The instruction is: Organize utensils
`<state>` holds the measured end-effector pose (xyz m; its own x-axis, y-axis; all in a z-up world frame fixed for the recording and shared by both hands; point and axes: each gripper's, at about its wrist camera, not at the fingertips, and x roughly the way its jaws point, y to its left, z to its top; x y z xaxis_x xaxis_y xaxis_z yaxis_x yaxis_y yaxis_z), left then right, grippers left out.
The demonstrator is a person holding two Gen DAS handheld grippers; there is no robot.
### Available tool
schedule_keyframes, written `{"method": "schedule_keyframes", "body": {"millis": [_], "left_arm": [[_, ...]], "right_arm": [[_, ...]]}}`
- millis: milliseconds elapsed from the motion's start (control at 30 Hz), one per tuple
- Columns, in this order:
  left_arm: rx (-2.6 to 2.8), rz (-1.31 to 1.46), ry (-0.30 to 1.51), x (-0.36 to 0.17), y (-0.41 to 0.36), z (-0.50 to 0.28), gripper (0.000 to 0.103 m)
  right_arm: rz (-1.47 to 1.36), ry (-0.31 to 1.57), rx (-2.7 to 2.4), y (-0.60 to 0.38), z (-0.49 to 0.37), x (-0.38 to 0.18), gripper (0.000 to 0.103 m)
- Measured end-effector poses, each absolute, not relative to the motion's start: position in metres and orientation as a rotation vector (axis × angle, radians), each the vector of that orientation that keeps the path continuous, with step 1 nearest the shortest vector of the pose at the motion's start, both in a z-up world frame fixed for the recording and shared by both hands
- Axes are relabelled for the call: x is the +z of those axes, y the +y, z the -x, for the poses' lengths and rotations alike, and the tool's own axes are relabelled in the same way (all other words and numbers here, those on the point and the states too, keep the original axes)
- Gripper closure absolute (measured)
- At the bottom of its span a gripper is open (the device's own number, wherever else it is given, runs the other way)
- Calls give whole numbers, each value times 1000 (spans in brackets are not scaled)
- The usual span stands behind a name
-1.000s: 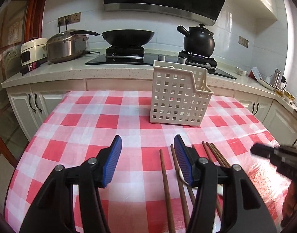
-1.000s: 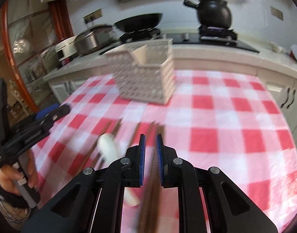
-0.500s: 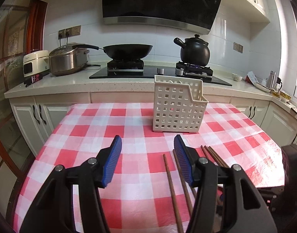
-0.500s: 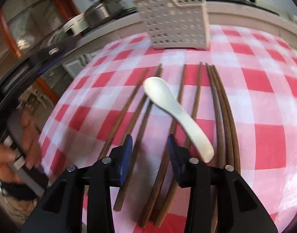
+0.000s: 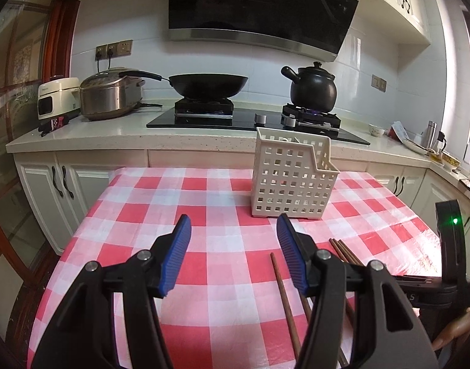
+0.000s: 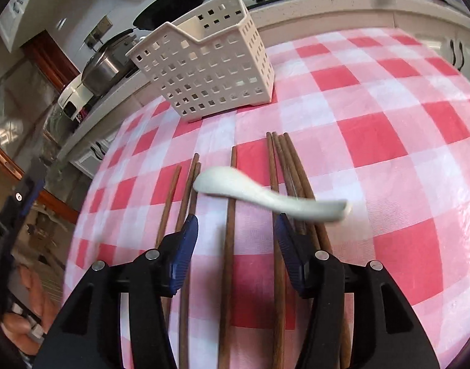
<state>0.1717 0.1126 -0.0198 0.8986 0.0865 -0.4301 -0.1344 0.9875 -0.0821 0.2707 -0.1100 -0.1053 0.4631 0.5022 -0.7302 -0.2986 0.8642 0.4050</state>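
The right claw (image 6: 236,235), its jaws just having opened wide, gripped nothing; one brown chopstick (image 6: 227,246) ran between its blue pads (image 6: 185,246), untouched. Just beyond, a white ceramic spoon (image 6: 265,196) lay across the row of chopsticks on the checked counter (image 6: 388,153). The left claw (image 5: 233,243) gaped empty above the cloth. Farther back stood the white perforated basket (image 6: 210,70).
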Motion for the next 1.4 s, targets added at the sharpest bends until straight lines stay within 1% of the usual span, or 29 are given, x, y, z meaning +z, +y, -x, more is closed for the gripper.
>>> {"method": "schedule_keyframes", "body": {"millis": [100, 233, 333, 500, 667, 800, 833, 1033, 1100, 1233, 1333, 1400], "left_arm": [[107, 126, 444, -21, 114, -177, 47], [101, 133, 449, -24, 114, -183, 47], [91, 135, 465, -28, 114, -188, 47], [85, 134, 471, -28, 116, -192, 47], [67, 129, 465, -23, 115, -198, 47], [57, 124, 468, -23, 115, -201, 46], [57, 128, 469, -24, 116, -202, 45], [43, 149, 484, -29, 116, -214, 45], [45, 148, 484, -29, 117, -215, 45], [53, 159, 484, -29, 122, -216, 45], [59, 163, 484, -30, 125, -216, 45], [60, 169, 489, -31, 126, -215, 45]], "right_arm": [[-154, 933, 497, -105, -268, -96, 52], [-258, 1018, 541, -109, -270, -109, 52], [-271, 1017, 505, -110, -277, -114, 52], [-321, 1014, 394, -123, -298, -111, 52], [-287, 996, 357, -120, -326, -111, 52], [-337, 1008, 318, -130, -345, -109, 52], [-335, 1015, 316, -131, -351, -108, 52], [-275, 1034, 311, -120, -377, -110, 53], [-252, 1045, 325, -113, -383, -110, 65], [-129, 1040, 318, -95, -390, -110, 72], [-90, 1031, 297, -92, -392, -110, 77], [-36, 1011, 285, -86, -391, -111, 85]]}}
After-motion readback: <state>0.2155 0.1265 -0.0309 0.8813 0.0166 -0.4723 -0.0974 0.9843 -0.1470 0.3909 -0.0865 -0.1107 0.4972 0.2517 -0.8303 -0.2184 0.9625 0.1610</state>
